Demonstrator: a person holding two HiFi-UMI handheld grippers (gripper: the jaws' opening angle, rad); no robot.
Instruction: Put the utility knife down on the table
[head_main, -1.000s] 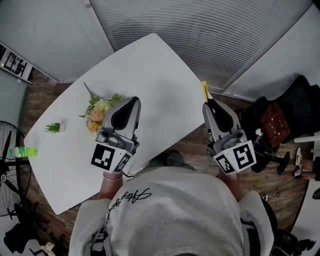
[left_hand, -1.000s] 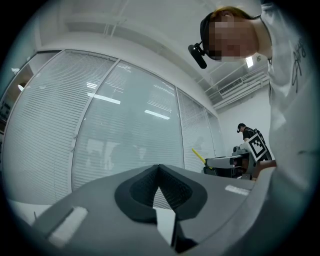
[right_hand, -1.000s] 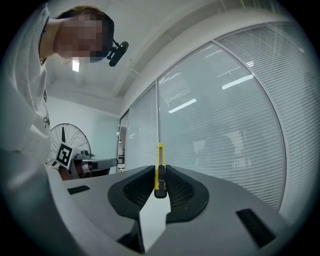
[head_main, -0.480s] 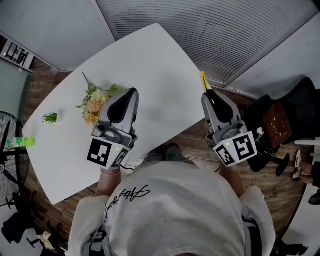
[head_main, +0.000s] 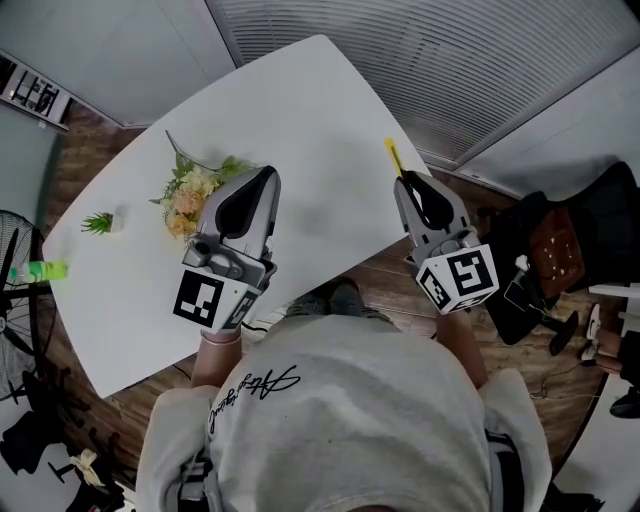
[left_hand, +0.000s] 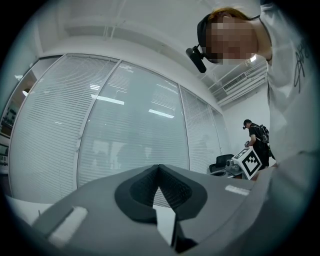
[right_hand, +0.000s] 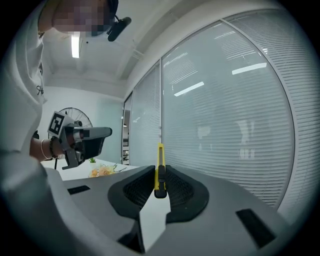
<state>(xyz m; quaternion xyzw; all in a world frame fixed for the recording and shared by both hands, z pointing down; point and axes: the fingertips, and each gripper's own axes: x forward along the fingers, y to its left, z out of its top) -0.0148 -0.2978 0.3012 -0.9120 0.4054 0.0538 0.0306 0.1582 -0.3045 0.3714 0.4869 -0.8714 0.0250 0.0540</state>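
Observation:
A yellow utility knife (right_hand: 159, 170) stands upright between the pads of my right gripper (right_hand: 159, 176), which is shut on it. In the head view its yellow tip (head_main: 393, 157) sticks out past my right gripper (head_main: 408, 182), over the right edge of the white table (head_main: 320, 110). My left gripper (head_main: 262, 178) hangs over the table's middle beside the flowers, jaws together with nothing between them. In the left gripper view my left gripper (left_hand: 159, 169) points at a glass wall with blinds.
A bunch of flowers (head_main: 195, 190) lies on the table left of my left gripper. A small green plant (head_main: 100, 222) and a green bottle (head_main: 30, 270) sit at the table's left end. A fan (head_main: 12, 330) stands left of the table, a dark chair (head_main: 570, 240) to the right.
My right gripper has moved left with the knife, from off the table's right edge to over it. The left gripper has stayed over the table by the flowers.

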